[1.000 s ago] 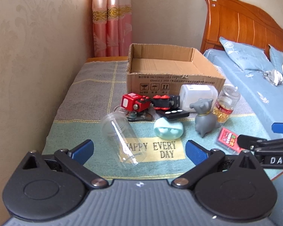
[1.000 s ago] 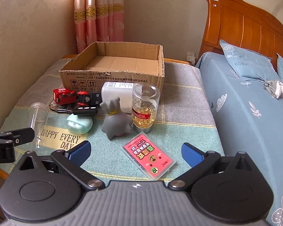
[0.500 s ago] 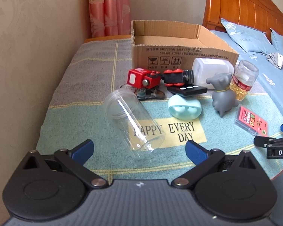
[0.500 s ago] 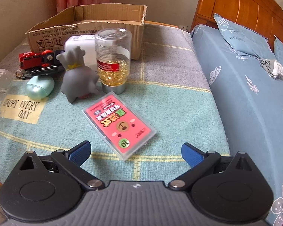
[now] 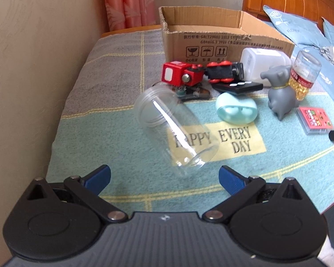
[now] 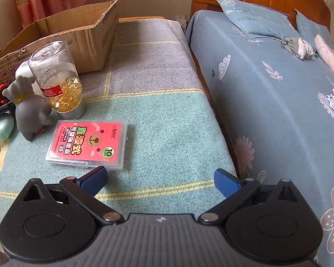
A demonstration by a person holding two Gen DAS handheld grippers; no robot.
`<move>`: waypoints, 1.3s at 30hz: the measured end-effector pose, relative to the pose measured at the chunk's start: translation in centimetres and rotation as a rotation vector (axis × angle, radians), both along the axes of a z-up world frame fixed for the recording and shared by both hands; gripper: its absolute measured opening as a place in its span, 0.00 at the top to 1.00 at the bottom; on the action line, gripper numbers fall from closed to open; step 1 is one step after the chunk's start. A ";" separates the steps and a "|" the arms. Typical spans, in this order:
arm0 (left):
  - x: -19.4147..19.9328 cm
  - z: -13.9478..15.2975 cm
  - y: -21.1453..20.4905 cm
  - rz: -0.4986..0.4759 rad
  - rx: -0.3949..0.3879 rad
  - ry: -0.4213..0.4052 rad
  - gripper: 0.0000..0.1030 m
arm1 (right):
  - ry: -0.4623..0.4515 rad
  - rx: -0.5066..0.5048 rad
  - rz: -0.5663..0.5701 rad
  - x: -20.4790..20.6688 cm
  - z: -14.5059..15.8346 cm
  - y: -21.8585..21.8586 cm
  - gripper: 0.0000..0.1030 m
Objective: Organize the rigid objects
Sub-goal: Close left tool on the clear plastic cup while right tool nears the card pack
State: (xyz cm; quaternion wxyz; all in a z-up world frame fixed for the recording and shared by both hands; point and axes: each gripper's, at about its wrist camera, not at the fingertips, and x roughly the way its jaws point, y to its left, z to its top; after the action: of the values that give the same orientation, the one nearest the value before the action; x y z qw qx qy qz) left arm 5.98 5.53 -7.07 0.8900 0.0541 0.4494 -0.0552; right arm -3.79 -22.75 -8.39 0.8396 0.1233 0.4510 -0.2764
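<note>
A clear empty plastic jar (image 5: 176, 129) lies on its side on the mat, just ahead of my open, empty left gripper (image 5: 164, 178). Behind it are a red toy train (image 5: 200, 73), a black remote (image 5: 238, 87), a mint case (image 5: 236, 110), a grey dog figure (image 5: 280, 91), a capsule jar (image 5: 305, 75) and a white container (image 5: 262, 63). A red-labelled flat plastic case (image 6: 89, 144) lies just ahead-left of my open, empty right gripper (image 6: 160, 181). The capsule jar (image 6: 58, 77) and dog figure (image 6: 29, 109) stand behind it.
An open, empty-looking cardboard box (image 5: 222, 37) sits at the back of the mat (image 5: 122, 133); it also shows in the right wrist view (image 6: 78, 33). A wall (image 5: 33, 66) bounds the left side. A bed (image 6: 267, 89) with pillows lies to the right.
Both grippers have moved forward and lower towards the mat. The left one closed in on the clear jar; the right one swung right, with the red case now near its left finger.
</note>
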 end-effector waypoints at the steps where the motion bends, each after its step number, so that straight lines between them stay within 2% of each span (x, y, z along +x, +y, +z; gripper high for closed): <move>1: -0.1 -0.1 0.3 0.005 0.012 0.005 0.01 | 0.004 -0.007 0.004 0.1 0.0 0.1 0.00; 6: -0.1 -0.6 2.3 0.073 0.071 0.043 0.01 | 0.017 -0.034 0.028 0.8 0.2 0.6 0.00; 9: 0.1 -0.8 3.5 0.132 0.108 0.033 0.01 | 0.016 -0.035 0.036 1.1 0.2 0.7 0.00; 12: 0.8 -0.9 4.1 0.163 0.095 0.027 0.01 | 0.013 -0.033 0.049 1.4 0.2 0.8 0.00; 24: 1.4 -0.4 0.8 -0.013 0.050 -0.007 0.01 | 0.018 -0.042 0.095 1.4 0.4 1.7 0.00; 29: 1.4 -0.7 -0.9 -0.116 0.011 0.000 0.01 | 0.011 -0.021 0.196 1.6 0.4 2.8 0.00; 32: 1.9 -1.2 -1.7 -0.139 0.004 0.016 0.01 | -0.004 0.009 0.260 1.9 0.1 3.8 0.00; 35: 2.6 -1.7 -1.4 -0.142 -0.056 0.031 0.00 | -0.014 0.023 0.297 2.3 0.1 4.5 0.00; 39: 3.1 -1.9 -0.9 -0.199 -0.062 0.000 0.00 | -0.020 0.020 0.324 2.6 0.0 4.7 0.00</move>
State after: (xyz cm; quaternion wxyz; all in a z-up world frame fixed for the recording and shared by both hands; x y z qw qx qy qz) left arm 9.08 4.63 -8.96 0.8814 0.0709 0.4397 -0.1573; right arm -1.15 -18.08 -8.34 0.8764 0.0599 0.4593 -0.1317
